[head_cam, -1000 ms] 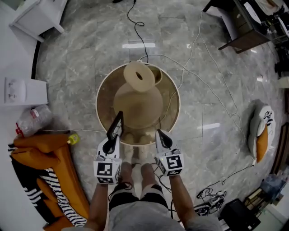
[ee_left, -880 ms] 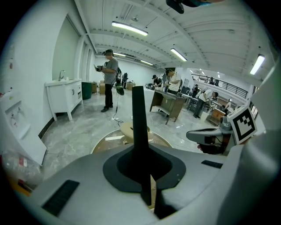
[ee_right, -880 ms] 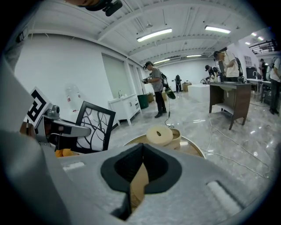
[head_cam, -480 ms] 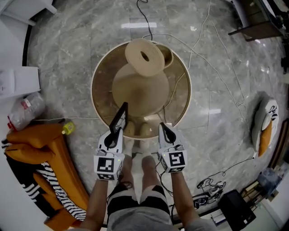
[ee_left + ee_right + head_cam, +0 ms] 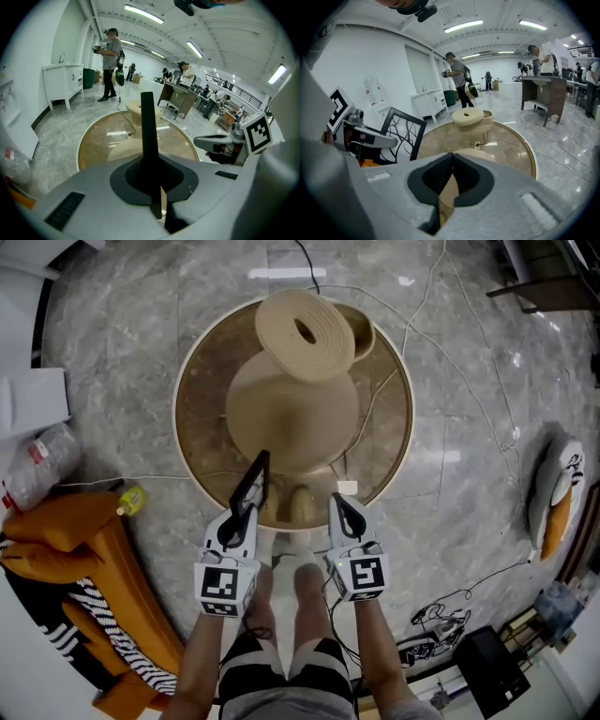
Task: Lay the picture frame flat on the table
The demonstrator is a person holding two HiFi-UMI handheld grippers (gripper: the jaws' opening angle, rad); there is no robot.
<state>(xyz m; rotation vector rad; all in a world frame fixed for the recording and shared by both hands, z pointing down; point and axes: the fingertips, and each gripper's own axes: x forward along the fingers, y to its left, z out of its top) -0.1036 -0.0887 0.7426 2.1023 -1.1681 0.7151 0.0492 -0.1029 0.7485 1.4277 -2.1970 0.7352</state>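
Picture frame (image 5: 251, 482): one, black, upright, edge clamped in left gripper (image 5: 238, 517) over near rim of round table (image 5: 187, 381); contact with tabletop unclear. One woven basket (image 5: 364, 332) at far side, lid (image 5: 305, 322) tilted over it, contents hidden. Right gripper (image 5: 339, 506): jaws together, empty. Both grippers angled forward and down.

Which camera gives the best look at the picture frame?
The right gripper view: there the picture frame shows its face and black branch pattern. The head view and left gripper view catch only its thin dark edge.
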